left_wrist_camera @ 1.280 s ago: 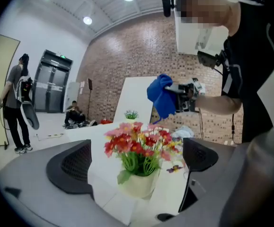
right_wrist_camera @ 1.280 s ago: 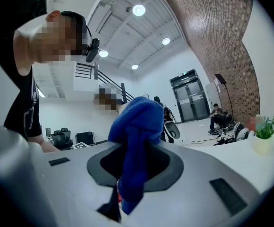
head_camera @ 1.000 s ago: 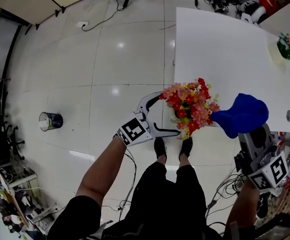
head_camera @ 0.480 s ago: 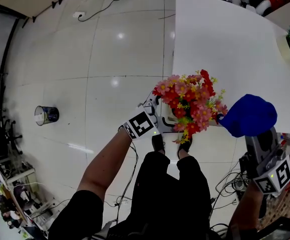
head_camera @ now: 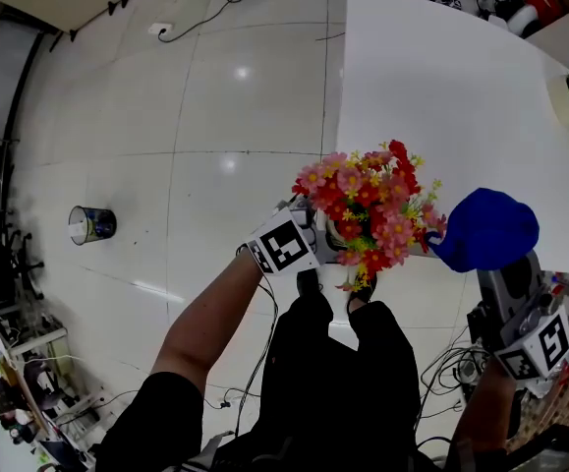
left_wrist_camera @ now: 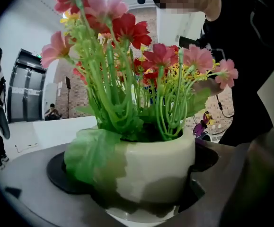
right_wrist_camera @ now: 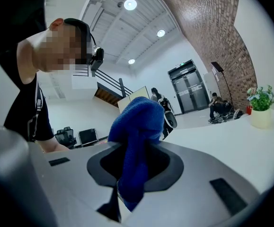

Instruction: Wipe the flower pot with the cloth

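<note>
1. The flower pot (left_wrist_camera: 146,169) stands upright at the near edge of the white table (head_camera: 441,96), close to its near-left corner. I can't tell whether it rests on the table or is lifted off it.
2. From the head view, the flowers (head_camera: 368,209) hide the pot wall.
3. Your left gripper (head_camera: 313,236) has its jaws clamped on the pot, one on each side of the wall.
4. The blue cloth (head_camera: 485,229) hangs to the right of the pot, just beside the blooms and not on the pot wall.
5. Your right gripper (right_wrist_camera: 134,174) has its jaws pinched on the cloth, which is bunched above them.
6. Judgement: the right gripper does the travel, moving left and under the blooms to reach the wall.
</note>
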Available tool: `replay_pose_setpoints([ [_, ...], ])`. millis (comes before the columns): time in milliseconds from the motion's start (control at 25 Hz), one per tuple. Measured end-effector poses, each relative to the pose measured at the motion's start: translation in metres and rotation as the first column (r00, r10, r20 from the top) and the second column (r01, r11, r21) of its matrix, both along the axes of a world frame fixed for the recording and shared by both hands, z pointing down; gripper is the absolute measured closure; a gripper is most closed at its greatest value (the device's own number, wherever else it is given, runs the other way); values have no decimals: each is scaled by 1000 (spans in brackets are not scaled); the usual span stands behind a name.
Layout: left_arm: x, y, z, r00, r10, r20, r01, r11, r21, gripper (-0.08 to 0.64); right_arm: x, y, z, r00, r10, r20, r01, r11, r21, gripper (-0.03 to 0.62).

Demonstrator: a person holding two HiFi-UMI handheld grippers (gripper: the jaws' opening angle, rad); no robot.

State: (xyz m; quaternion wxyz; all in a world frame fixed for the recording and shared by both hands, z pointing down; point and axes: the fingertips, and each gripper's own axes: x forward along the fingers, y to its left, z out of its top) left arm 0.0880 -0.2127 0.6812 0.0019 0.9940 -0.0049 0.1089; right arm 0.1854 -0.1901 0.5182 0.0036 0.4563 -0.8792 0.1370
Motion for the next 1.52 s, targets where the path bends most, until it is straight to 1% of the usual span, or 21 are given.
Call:
replay_pose_setpoints([
  [80, 1, 1, -1, 1000, 4, -8, -3, 1000, 23, -35, 1, 1, 5, 1000, -10, -18, 10, 1000, 3, 526],
  [240, -1, 0, 0, 1000, -5, -16, 6, 999, 49, -31, -2, 0, 7, 1000, -20, -22, 20, 1000, 1, 526],
  [360, 0, -1, 0, 999, -26, -36, 28, 998, 54, -28, -3, -1, 9, 999, -27, -21, 27, 1000, 2, 526],
  [480, 0, -2, 0, 999, -24, -37, 26, 998, 52, -23, -10, -5, 8, 1000, -26, 14, 26, 1000, -5, 526],
  [600, -2, -3, -1, 998, -32, -45, 34, 998, 49, -21, -13, -6, 9, 999, -27, 25, 27, 1000, -5, 526],
  [800, 0, -4, 0, 998, -46, -52, 48, 998, 45, -20, -5, 0, 19, 999, -33, -20, 33, 999, 8, 526],
  [920, -1, -4, -1, 997, -47, -56, 50, 997, 53, -20, -5, 2, 18, 999, -29, -15, 29, 999, 14, 526],
  [1000, -2, -5, -8, 997, -54, -62, 57, 997, 50, -20, -5, -2, 9, 1000, -11, 12, 11, 1000, 6, 526],
  [1080, -2, -9, -21, 995, -63, -76, 66, 997, 35, -20, -3, -5, -1, 999, 7, 31, -7, 1000, -5, 526],
  [1160, -5, -12, -36, 992, -81, -100, 83, 996, 16, -20, -1, -2, -8, 1000, 3, 19, -3, 1000, 1, 526],
  [1240, -10, -17, -60, 984, -114, -139, 114, 993, -10, -18, -1, 2, -18, 1000, -20, 1, 20, 1000, 24, 526],
  [1360, -17, -25, -109, 973, -151, -174, 148, 989, -32, -20, -4, 7, -43, 999, -43, 4, 43, 998, 54, 526],
  [1520, -25, -40, -194, 968, -175, -180, 174, 985, -20, -20, -15, -1, -104, 997, -65, 45, 61, 994, 96, 526],
])
